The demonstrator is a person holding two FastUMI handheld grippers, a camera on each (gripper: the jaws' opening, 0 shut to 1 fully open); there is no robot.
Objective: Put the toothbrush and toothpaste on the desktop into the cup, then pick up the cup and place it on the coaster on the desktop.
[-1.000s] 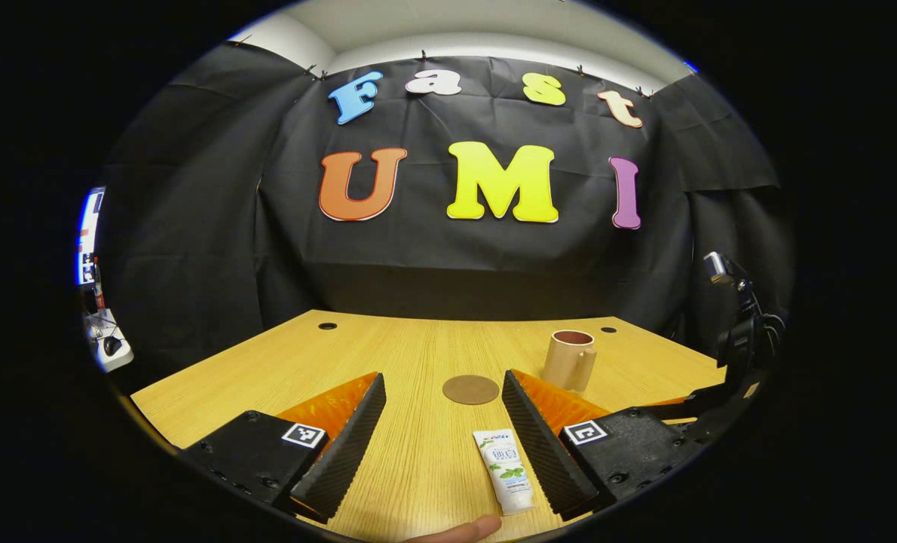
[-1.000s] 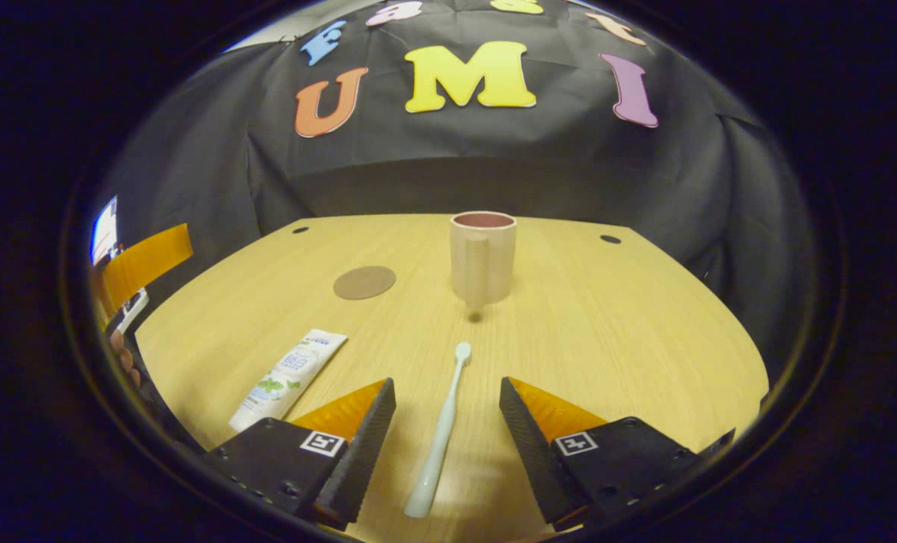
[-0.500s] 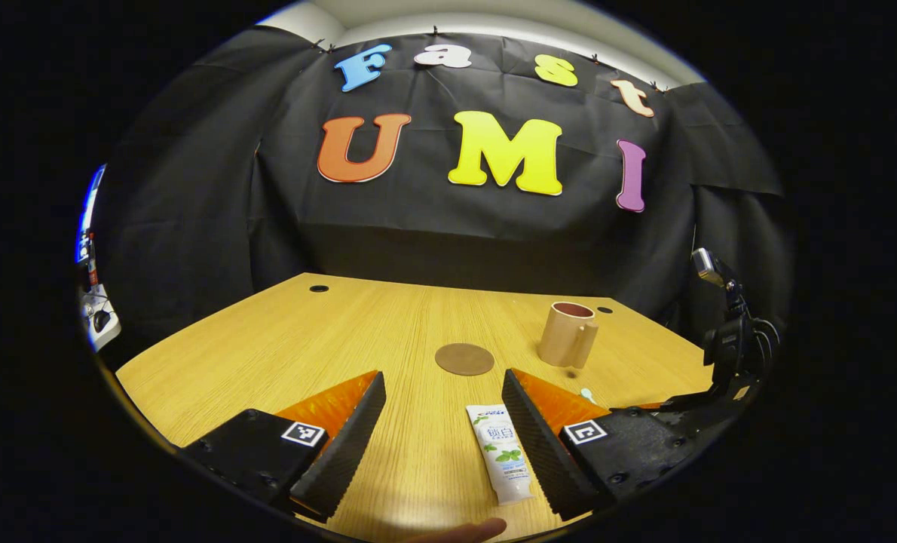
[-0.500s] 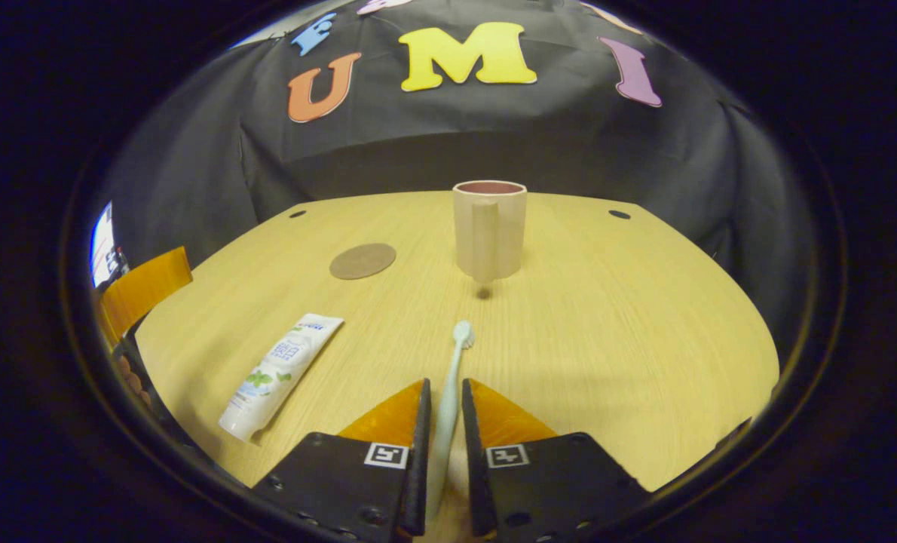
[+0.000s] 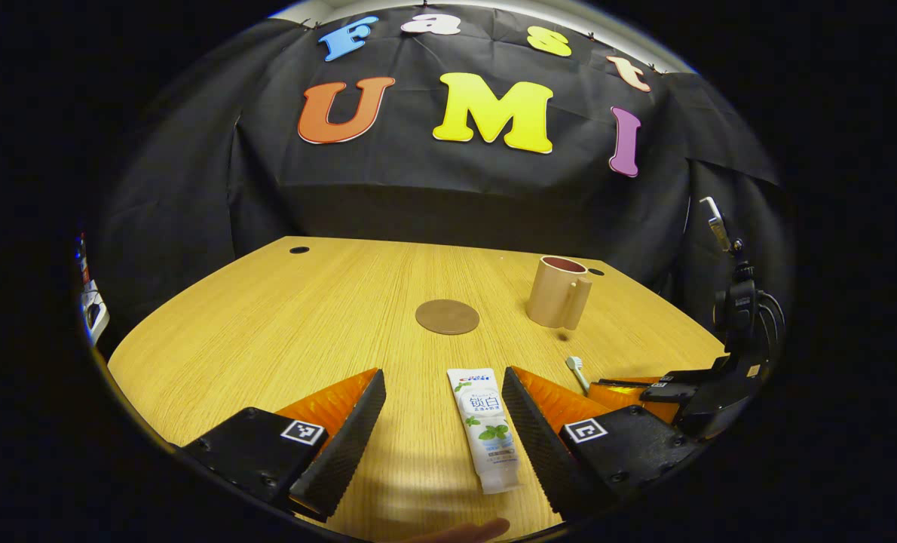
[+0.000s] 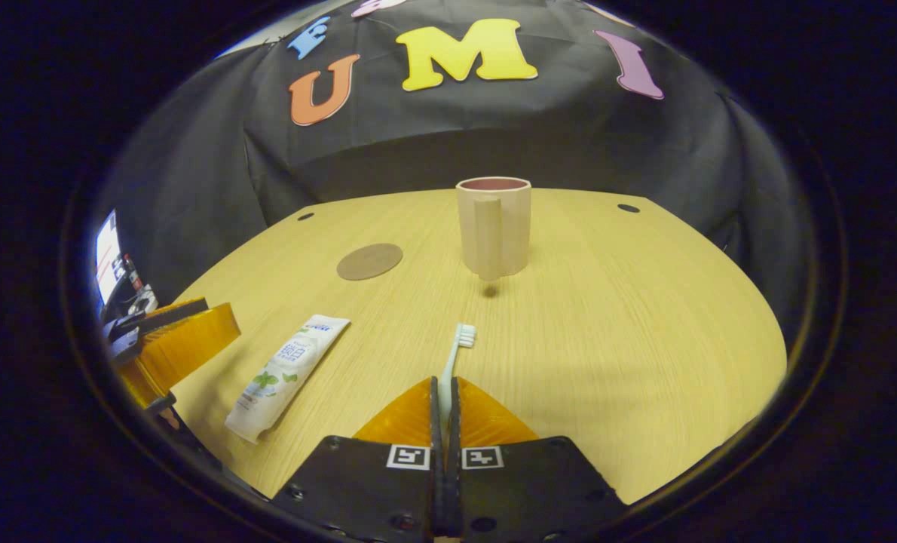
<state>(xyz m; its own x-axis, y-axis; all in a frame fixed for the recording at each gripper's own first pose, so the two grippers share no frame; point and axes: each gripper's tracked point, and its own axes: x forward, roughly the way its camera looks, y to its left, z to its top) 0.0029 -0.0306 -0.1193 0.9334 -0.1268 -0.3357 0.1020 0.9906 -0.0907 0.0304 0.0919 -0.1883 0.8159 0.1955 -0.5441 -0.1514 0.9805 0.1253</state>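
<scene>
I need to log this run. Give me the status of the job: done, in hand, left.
Done: nothing yet; the cup stands on the bare desktop, apart from the coaster.
In hand: the right gripper is shut on the toothbrush. The left gripper is open, with the toothpaste lying between its fingers.
Left: both items into the cup, then the cup onto the coaster.

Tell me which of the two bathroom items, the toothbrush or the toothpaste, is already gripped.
The toothbrush: the right gripper is shut on its handle. The toothpaste lies flat on the desktop between the open left gripper's fingers, ungripped.
</scene>
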